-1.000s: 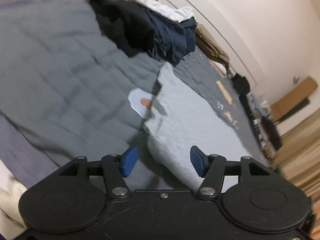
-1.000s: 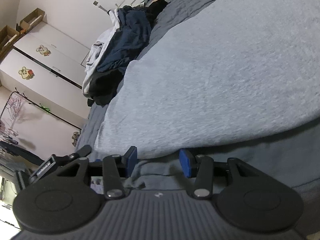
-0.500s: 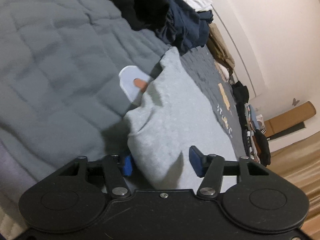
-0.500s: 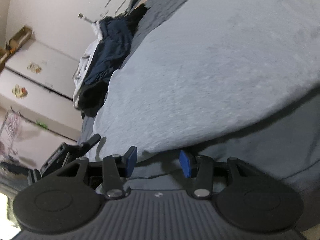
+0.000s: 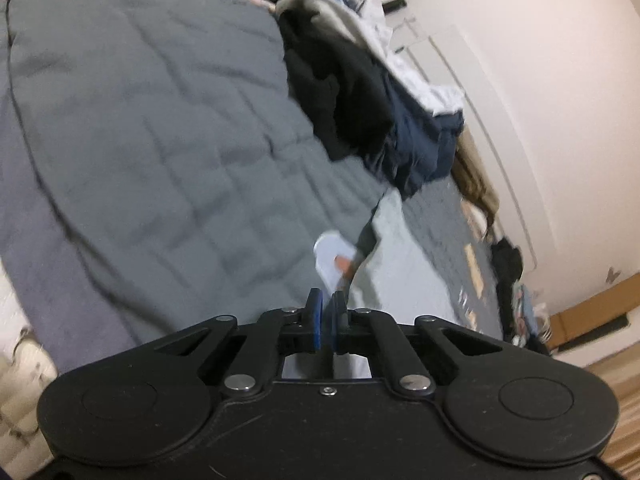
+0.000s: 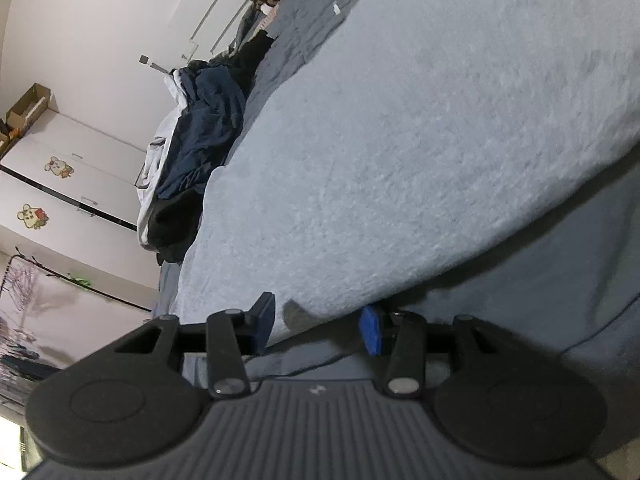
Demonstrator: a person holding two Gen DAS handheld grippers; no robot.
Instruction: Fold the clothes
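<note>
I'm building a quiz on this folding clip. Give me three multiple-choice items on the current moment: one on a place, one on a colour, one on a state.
1. Where does the pile of dark clothes lie?
A. On the bed beyond the light grey garment
B. On the floor
C. In a cardboard box

2. What colour are the pads on the tongs?
A. Red
B. Blue
C. Yellow

3. How do the two tongs stand?
A. Both open
B. Left shut, right open
C. Left open, right shut

Answers:
1. A: the pile of dark clothes sits on the grey quilt, past the far end of the light grey garment.
2. B: the pads of both tongs are blue.
3. B: the left tongs are shut on an edge of the garment, while the right tongs gape around its near edge.
</note>
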